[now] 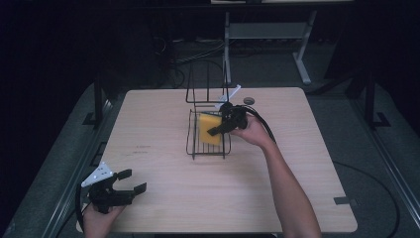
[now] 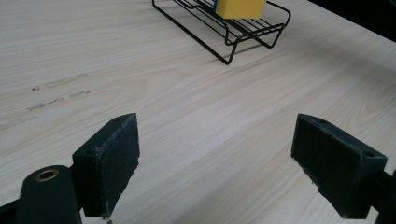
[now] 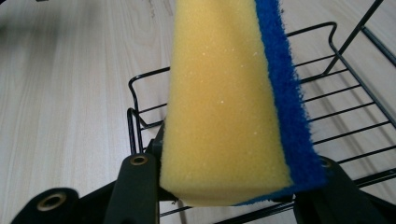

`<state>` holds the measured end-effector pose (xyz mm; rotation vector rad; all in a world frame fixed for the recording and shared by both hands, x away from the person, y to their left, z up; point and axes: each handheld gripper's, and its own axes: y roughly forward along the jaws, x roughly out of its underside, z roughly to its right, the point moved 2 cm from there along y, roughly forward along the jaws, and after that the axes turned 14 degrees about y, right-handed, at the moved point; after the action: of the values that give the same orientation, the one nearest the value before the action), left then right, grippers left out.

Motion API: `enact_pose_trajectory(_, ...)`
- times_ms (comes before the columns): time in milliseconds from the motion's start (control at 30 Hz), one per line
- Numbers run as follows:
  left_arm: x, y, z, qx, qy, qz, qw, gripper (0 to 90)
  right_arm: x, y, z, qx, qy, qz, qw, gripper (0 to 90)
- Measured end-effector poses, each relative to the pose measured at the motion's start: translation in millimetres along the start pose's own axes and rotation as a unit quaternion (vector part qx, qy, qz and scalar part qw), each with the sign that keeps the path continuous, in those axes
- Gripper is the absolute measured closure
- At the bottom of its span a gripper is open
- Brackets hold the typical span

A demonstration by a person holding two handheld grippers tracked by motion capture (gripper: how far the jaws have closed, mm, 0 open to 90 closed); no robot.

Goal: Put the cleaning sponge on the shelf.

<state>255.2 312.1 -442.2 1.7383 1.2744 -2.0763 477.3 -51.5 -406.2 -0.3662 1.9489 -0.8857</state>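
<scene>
At the left, my left gripper [image 1: 130,181] sat low over the near-left corner of the table [image 1: 148,129], jaws spread wide with nothing between them, well apart from the work. From its own view the wire rack [image 2: 233,32] lay ahead and to the right, across bare wood.

Toward the middle, the sponge [image 1: 210,128] stood on edge over the rack's grid, its yellow face toward me. My right gripper [image 1: 220,128] was clamped on it, one jaw on the yellow foam side and one on the blue scouring side. The sponge's long axis ran straight out along the jaws, away from the hand.

I judged it was hovering just above the wires rather than resting, though I couldn't be sure. The right hand was plainly the nearer one.
</scene>
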Motion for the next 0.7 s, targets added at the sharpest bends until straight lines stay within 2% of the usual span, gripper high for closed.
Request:
enact_pose_trajectory(333, -0.4, 0.5, 0.8, 0.000, 0.000, 0.000, 1.0000, 14.6, 5.0, -0.1, 0.8, 0.001, 0.007, 0.007, 1.0000, 54.6)
enact_pose_trajectory(700, -0.7, 0.3, 0.9, 0.000, 0.000, 0.001, 1.0000, 14.6, 7.6, -1.1, 1.6, 0.011, 0.003, 0.002, 0.9999, 45.6)
